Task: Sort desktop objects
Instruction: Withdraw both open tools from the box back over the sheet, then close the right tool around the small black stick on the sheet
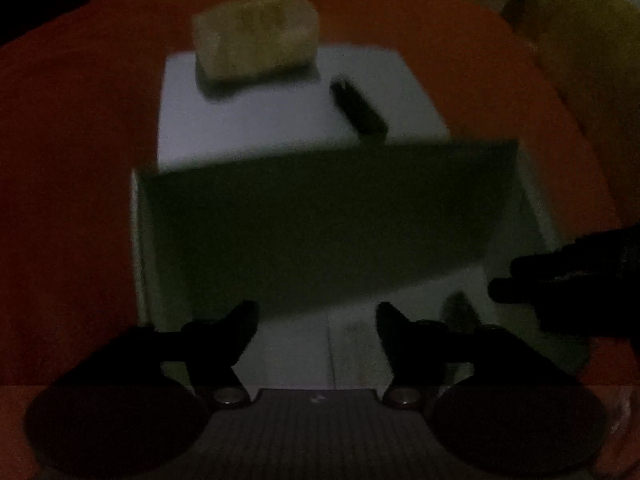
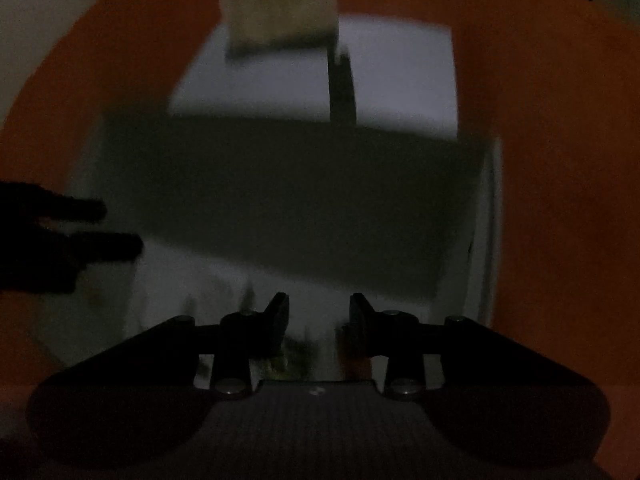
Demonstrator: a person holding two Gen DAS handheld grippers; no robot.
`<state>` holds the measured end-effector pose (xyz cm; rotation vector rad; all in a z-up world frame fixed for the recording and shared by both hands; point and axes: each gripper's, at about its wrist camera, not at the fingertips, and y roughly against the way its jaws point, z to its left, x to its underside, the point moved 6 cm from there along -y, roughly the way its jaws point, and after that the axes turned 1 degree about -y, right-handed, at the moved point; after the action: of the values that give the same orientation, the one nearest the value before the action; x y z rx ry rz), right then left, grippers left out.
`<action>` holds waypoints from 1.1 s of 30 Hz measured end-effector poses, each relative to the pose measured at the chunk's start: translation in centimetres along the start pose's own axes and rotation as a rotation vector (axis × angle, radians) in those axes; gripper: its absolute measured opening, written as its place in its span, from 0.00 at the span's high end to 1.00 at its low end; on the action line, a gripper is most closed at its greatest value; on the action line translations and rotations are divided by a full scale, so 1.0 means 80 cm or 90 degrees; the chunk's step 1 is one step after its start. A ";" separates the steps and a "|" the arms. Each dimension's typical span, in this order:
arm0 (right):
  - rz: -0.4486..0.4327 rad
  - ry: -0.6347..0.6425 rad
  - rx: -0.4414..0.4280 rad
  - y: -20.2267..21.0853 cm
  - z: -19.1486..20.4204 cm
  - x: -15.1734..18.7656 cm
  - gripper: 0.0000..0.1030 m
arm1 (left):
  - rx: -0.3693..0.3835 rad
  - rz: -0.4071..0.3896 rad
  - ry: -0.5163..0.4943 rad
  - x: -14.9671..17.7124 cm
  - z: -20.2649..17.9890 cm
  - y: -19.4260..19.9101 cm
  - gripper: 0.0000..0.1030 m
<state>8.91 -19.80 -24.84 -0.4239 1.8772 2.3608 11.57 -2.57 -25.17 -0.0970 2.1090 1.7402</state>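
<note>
Left wrist view is pretty dim, but the left gripper [image 1: 318, 320] has its fingers [image 1: 240, 328] spread apart with nothing between them, hanging above the near part of a white tray [image 1: 140, 240] that sits on the orange tabletop [image 1: 72, 160]. A dark green flat panel [image 1: 320, 220] covers the middle of the tray, its far edge running slightly tilted. Beyond it lies a pale sheet [image 1: 260, 120] with a tan sponge-like block [image 1: 256, 36] on its far edge and a small black bar [image 1: 360, 108] just right of the block, near the panel's far edge. The other gripper pokes in at the right side as a dark shape [image 1: 560, 280], apart from everything. Plenty of bare orange around the tray on the left. Right wrist view: the right gripper [image 2: 319, 316] has its fingers [image 2: 278, 316] parted with a narrow gap, gripping nothing, over the tray's near end [image 2: 490, 220]. Same panel [image 2: 280, 200], block [image 2: 280, 8] and bar [image 2: 342, 92] show ahead, blurry. Open orange tabletop [image 2: 560, 160] runs along the right.
</note>
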 end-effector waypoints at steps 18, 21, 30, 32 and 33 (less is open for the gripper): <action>-0.052 0.004 0.016 -0.054 -0.022 -0.159 0.47 | 0.024 -0.017 0.096 -0.038 0.041 0.004 0.00; -0.046 0.020 0.042 -0.081 -0.021 -0.180 0.38 | 0.037 -0.022 0.111 -0.032 0.041 0.011 0.00; -0.013 0.015 0.052 -0.134 -0.026 -0.221 0.18 | 0.030 -0.064 0.119 -0.019 0.057 0.022 0.00; -0.011 0.016 0.058 -0.143 -0.026 -0.227 0.18 | 0.019 -0.059 0.134 -0.011 0.069 0.015 0.00; -0.011 0.018 0.062 -0.147 -0.026 -0.230 0.18 | 0.018 -0.056 0.144 -0.007 0.074 0.013 0.00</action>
<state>29.75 -17.24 -31.28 -0.4640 1.9814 2.2524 13.32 3.19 -24.87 -0.3890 2.2480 1.7167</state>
